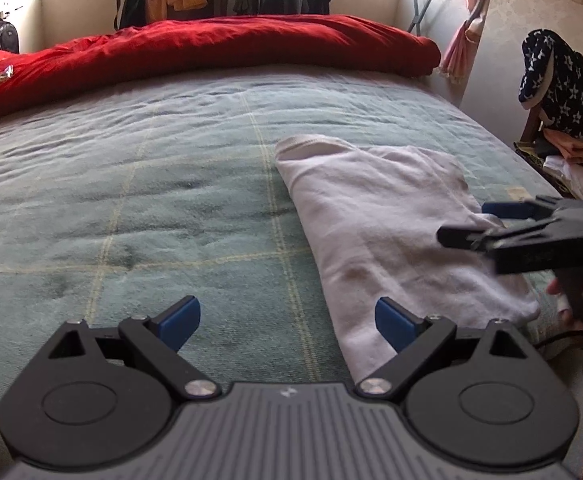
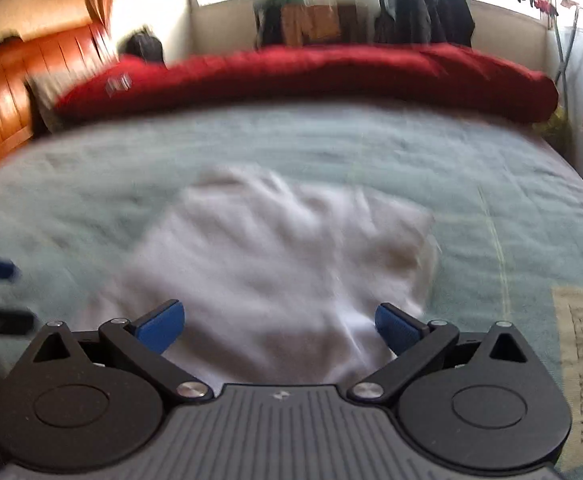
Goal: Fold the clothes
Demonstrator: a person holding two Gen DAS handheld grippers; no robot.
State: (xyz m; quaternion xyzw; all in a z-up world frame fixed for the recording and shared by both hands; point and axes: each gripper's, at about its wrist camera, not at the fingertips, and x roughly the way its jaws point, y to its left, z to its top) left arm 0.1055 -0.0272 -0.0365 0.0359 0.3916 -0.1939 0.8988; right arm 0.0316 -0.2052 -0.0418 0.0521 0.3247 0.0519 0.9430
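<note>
White garment lies on the green bedspread, in the centre-right of the left wrist view and at the centre of the right wrist view, which is blurred. It is already doubled into a long narrow panel: a ribbed band, a neck or a hem, I cannot tell which, shows at the end in the upper middle of the frame, and a straight folded edge runs down its left side. The right side is looser, with a raised ridge of cloth. Judgement: lengthwise folding appears done; a crosswise fold and smoothing of the right side may remain, though the panel could also be the intended result.

Long axis: from the ribbed end at upper centre to the end at the lower right of the frame, slightly slanted.

Left tool hovers over the lower end of the garment, jaws spread wide, holding nothing. Right tool is likewise spread wide and empty, just above the cloth at its right side; it enters from the right edge of the left wrist view.

A rolled red duvet lies across the upper part of the frame.
</note>
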